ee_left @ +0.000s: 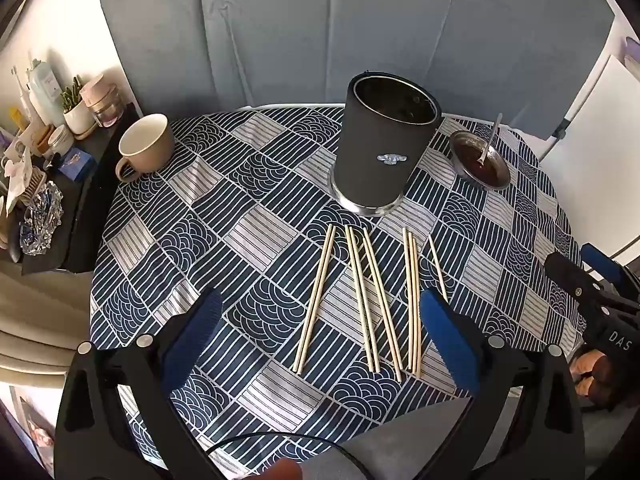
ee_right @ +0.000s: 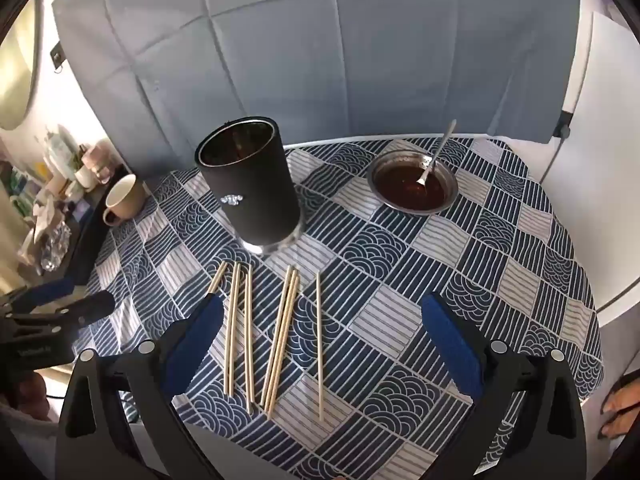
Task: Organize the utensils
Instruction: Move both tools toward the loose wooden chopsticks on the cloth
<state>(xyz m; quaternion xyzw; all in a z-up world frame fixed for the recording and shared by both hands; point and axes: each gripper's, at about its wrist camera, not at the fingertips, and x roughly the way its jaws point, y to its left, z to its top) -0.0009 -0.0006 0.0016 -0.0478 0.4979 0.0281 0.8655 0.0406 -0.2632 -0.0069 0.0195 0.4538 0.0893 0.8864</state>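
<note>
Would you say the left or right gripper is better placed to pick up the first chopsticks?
Left, probably. Most chopsticks lie between the open left gripper fingers; the open right gripper frames only the rightmost few, the rest by its left finger.

Room's pretty cozy: a grey padded panel (ee_left: 304,32) stands right behind the desk (ee_left: 168,236), which wears a navy-and-white patterned cloth. White boards (ee_right: 600,184) lean on the right. A dark, cluttered side shelf (ee_left: 80,216) sits to the left against a white wall, daylight soft.

Navy-white patterned tablecloth (ee_left: 248,216), black canister (ee_left: 386,148), pale chopsticks (ee_left: 360,300), beige mug (ee_left: 146,146)
</note>
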